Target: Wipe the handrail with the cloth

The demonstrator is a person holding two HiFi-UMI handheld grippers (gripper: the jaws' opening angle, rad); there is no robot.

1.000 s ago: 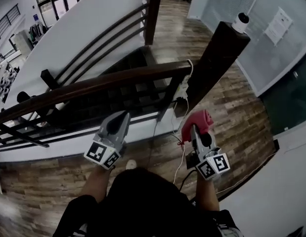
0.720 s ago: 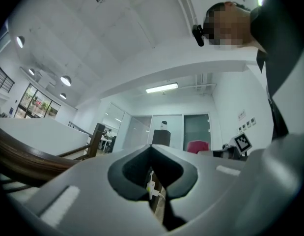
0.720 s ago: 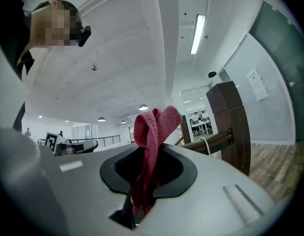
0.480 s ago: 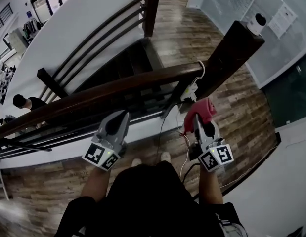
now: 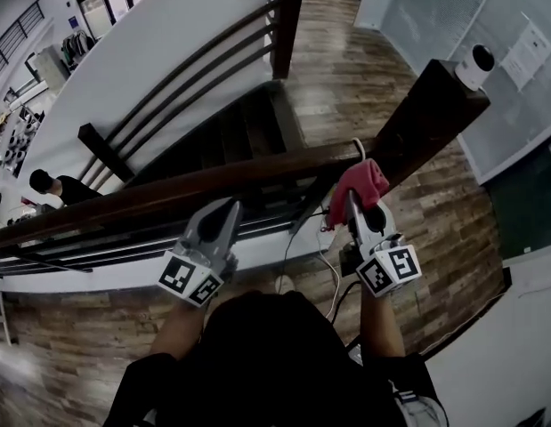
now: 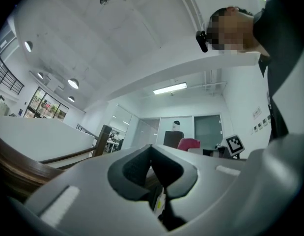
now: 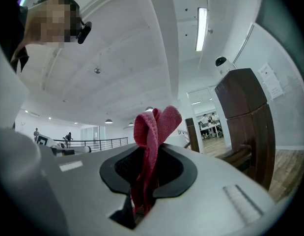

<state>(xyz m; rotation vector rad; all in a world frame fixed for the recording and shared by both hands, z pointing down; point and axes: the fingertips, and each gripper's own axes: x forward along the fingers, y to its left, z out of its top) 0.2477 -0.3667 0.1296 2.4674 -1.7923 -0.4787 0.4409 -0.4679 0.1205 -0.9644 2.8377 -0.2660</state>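
Observation:
A dark brown wooden handrail [image 5: 195, 189] runs across the head view from lower left up to a thick newel post [image 5: 426, 118]. My right gripper [image 5: 355, 196] is shut on a pink-red cloth [image 5: 361, 179], held just by the rail close to the post. In the right gripper view the cloth [image 7: 152, 132] sticks up folded from between the jaws, with the post [image 7: 245, 117] to its right. My left gripper [image 5: 223, 216] hovers just below the rail's middle, jaws shut with nothing in them. The left gripper [image 6: 152, 154] shows its tips meeting.
A stairwell [image 5: 213, 145] drops beyond the rail, with a second railing [image 5: 195, 69] along a white wall. A white round camera [image 5: 477, 60] sits on the post. White cables [image 5: 333, 265] hang near the post's base over wood flooring. A person [image 5: 52, 188] stands below left.
Both grippers have moved up toward the handrail. The right one has carried the cloth from below the rail up to it, near the post.

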